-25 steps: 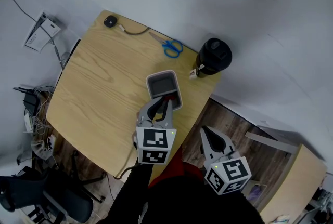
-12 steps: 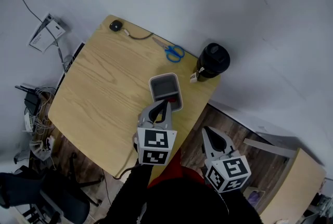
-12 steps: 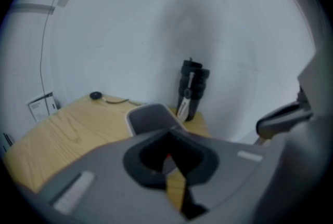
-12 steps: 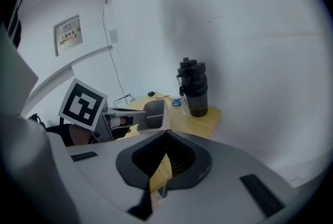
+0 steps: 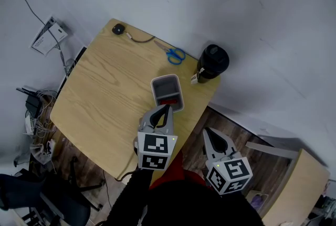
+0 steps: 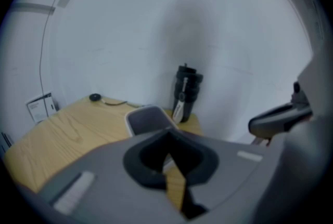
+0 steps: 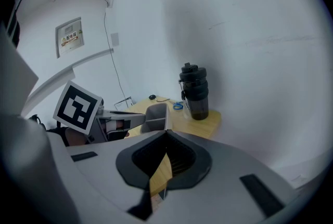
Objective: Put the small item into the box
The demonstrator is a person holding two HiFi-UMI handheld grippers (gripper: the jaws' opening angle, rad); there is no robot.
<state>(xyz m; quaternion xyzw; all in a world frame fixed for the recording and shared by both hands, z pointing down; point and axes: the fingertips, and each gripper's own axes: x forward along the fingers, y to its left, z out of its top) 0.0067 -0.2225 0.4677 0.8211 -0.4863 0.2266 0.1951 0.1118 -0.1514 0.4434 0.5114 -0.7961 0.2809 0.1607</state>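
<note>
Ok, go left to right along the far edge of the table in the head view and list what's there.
Black puck with its cable → blue-handled scissors → black bottle. The grey box lies nearer and overlaps the scissors sideways, so it is left out.

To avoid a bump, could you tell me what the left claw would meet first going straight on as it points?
Most likely the near rim of the grey box, just ahead of the left claw; how high the claw rides above it is unclear.
</note>
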